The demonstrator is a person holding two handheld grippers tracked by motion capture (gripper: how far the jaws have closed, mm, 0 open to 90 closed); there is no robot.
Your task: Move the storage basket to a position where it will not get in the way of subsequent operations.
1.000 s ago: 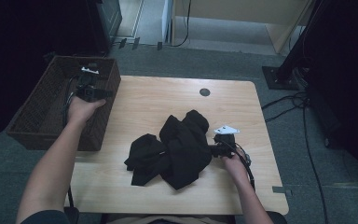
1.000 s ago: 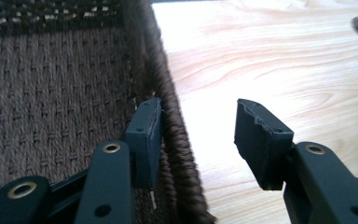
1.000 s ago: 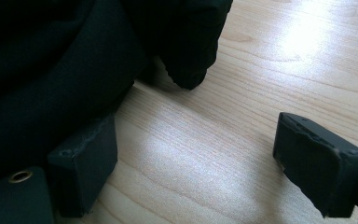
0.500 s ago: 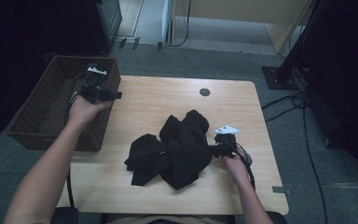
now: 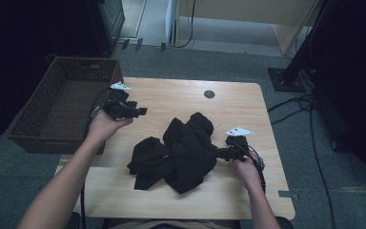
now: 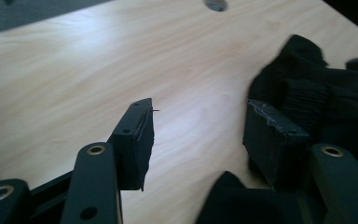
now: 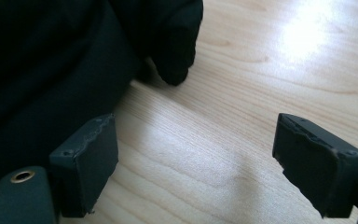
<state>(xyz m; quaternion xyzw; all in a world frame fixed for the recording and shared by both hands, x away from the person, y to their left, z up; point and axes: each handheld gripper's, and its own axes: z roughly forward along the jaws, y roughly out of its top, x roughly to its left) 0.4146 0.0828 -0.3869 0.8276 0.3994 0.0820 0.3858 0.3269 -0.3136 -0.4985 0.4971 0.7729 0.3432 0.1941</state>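
A heap of black clothes lies crumpled in the middle of the wooden table. My left gripper hovers over the table's left part and points at the heap. Its jaws have just been opening and hold nothing; in the left gripper view bare wood shows between them, with the clothes beyond the right jaw. My right gripper rests at the heap's right edge. It is open over bare wood, and the black cloth lies against its left jaw.
A dark wicker basket stands off the table's left side. A round cable hole sits near the far edge. Cables run over the floor at the right, beside a black stand base.
My left hand has come away from over the basket, rightwards onto the table toward the clothes, and its jaws stand wider. The right hand and the heap have not moved.
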